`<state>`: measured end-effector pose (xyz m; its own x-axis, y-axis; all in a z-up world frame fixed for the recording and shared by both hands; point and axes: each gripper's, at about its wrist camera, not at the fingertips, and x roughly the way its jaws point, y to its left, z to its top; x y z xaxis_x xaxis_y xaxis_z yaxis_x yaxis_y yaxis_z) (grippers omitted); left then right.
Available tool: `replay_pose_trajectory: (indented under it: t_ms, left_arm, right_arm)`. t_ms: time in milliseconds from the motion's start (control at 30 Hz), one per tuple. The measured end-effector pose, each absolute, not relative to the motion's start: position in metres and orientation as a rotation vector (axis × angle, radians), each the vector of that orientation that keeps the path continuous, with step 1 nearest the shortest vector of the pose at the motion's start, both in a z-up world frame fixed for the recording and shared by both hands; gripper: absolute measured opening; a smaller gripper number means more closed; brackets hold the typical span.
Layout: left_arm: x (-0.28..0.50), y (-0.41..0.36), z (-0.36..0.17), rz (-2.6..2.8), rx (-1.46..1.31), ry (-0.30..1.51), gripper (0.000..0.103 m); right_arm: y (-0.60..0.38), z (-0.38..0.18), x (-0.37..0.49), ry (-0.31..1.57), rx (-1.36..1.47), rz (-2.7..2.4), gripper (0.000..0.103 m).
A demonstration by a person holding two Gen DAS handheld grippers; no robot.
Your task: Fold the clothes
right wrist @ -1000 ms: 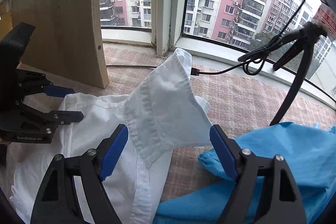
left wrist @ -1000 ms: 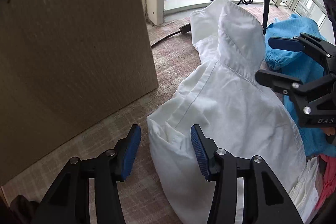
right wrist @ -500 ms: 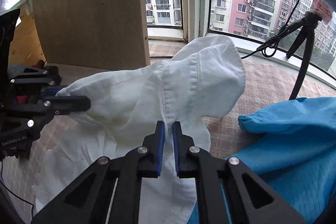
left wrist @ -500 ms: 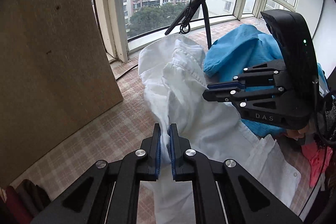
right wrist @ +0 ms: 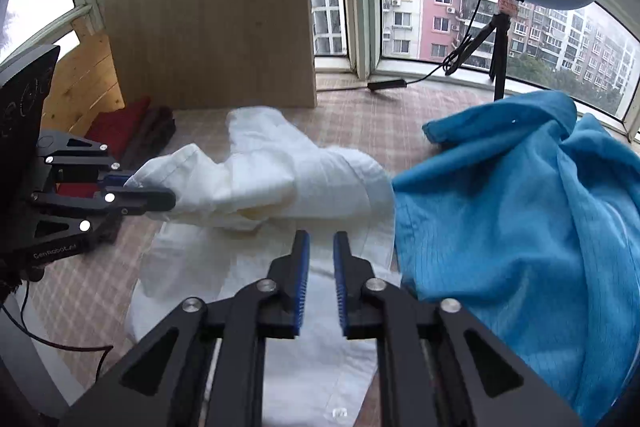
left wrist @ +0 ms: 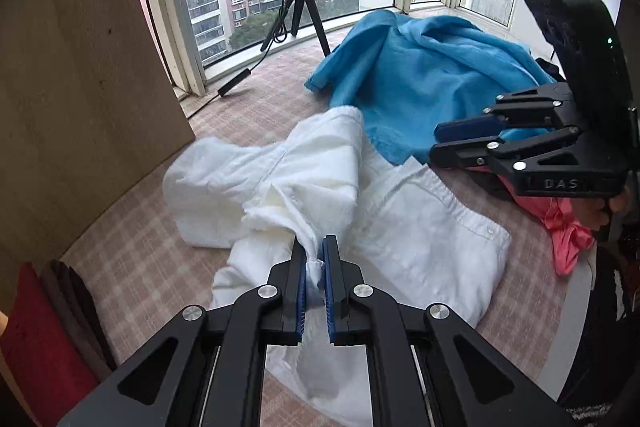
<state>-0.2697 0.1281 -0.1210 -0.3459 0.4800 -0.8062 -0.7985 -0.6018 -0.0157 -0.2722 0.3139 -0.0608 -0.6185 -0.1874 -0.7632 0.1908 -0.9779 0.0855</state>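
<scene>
A white shirt (left wrist: 420, 227) lies crumpled on the checked cloth surface, its upper part pulled over onto its lower part. My left gripper (left wrist: 314, 261) is shut on a fold of the shirt's edge. In the right wrist view the left gripper (right wrist: 170, 197) holds that same edge up at the left of the white shirt (right wrist: 260, 167). My right gripper (right wrist: 321, 247) hovers just above the shirt. Its jaws are opening and nothing is between the pads. In the left wrist view the right gripper (left wrist: 434, 141) hangs at the right, over the shirt's far edge.
A blue garment (left wrist: 420, 75) (right wrist: 520, 207) is heaped right of the shirt, with a pink garment (left wrist: 560, 223) beside it. A wooden board (left wrist: 80, 87) stands at the left. A ring light tripod (right wrist: 500, 59) stands by the window. Folded red and dark clothes (right wrist: 128, 127) lie near the board.
Both grippers closed on the shirt's far part and drew it back over the rest. The right gripper has since let go and its jaws have parted. The left still holds.
</scene>
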Motion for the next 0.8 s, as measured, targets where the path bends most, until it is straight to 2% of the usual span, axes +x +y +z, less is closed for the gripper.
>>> replay_pose_trajectory:
  t_ms: [167, 233, 267, 300, 367, 467, 667, 700, 767, 800]
  left_arm:
    - [-0.253, 0.117, -0.141, 2.012, -1.072, 0.408, 0.007]
    - [-0.244, 0.116, -0.148, 2.011, -1.078, 0.396, 0.007]
    - [-0.241, 0.116, -0.151, 2.011, -1.082, 0.392, 0.007]
    - [-0.238, 0.115, -0.154, 2.012, -1.09, 0.387, 0.007]
    - [-0.236, 0.114, -0.159, 2.019, -1.101, 0.364, 0.007]
    - [-0.235, 0.114, -0.162, 2.034, -1.111, 0.35, 0.007]
    - [-0.237, 0.109, -0.165, 2.05, -1.124, 0.318, 0.007]
    - [-0.238, 0.107, -0.165, 2.055, -1.127, 0.312, 0.007]
    - [-0.24, 0.103, -0.162, 2.067, -1.132, 0.305, 0.007]
    - [-0.241, 0.101, -0.16, 2.073, -1.13, 0.303, 0.007]
  right_arm:
    - [0.326, -0.023, -0.269, -0.026, 1.238, -2.547, 0.035]
    - [0.32, 0.003, -0.292, 0.051, 1.264, -2.45, 0.036]
    - [0.315, 0.015, -0.304, 0.105, 1.27, -2.41, 0.042]
    - [0.304, 0.021, -0.315, 0.222, 1.251, -2.399, 0.059]
    - [0.278, 0.025, -0.339, 0.399, 1.209, -2.358, 0.074]
    - [0.236, 0.004, -0.379, 0.517, 1.22, -2.267, 0.074]
    - [0.153, -0.08, -0.426, 0.712, 1.304, -2.06, 0.074]
    - [0.152, -0.089, -0.431, 0.719, 1.344, -2.06, 0.055]
    - [0.152, -0.103, -0.441, 0.721, 1.416, -2.066, 0.004]
    - [0.162, -0.095, -0.439, 0.661, 1.412, -2.101, 0.004]
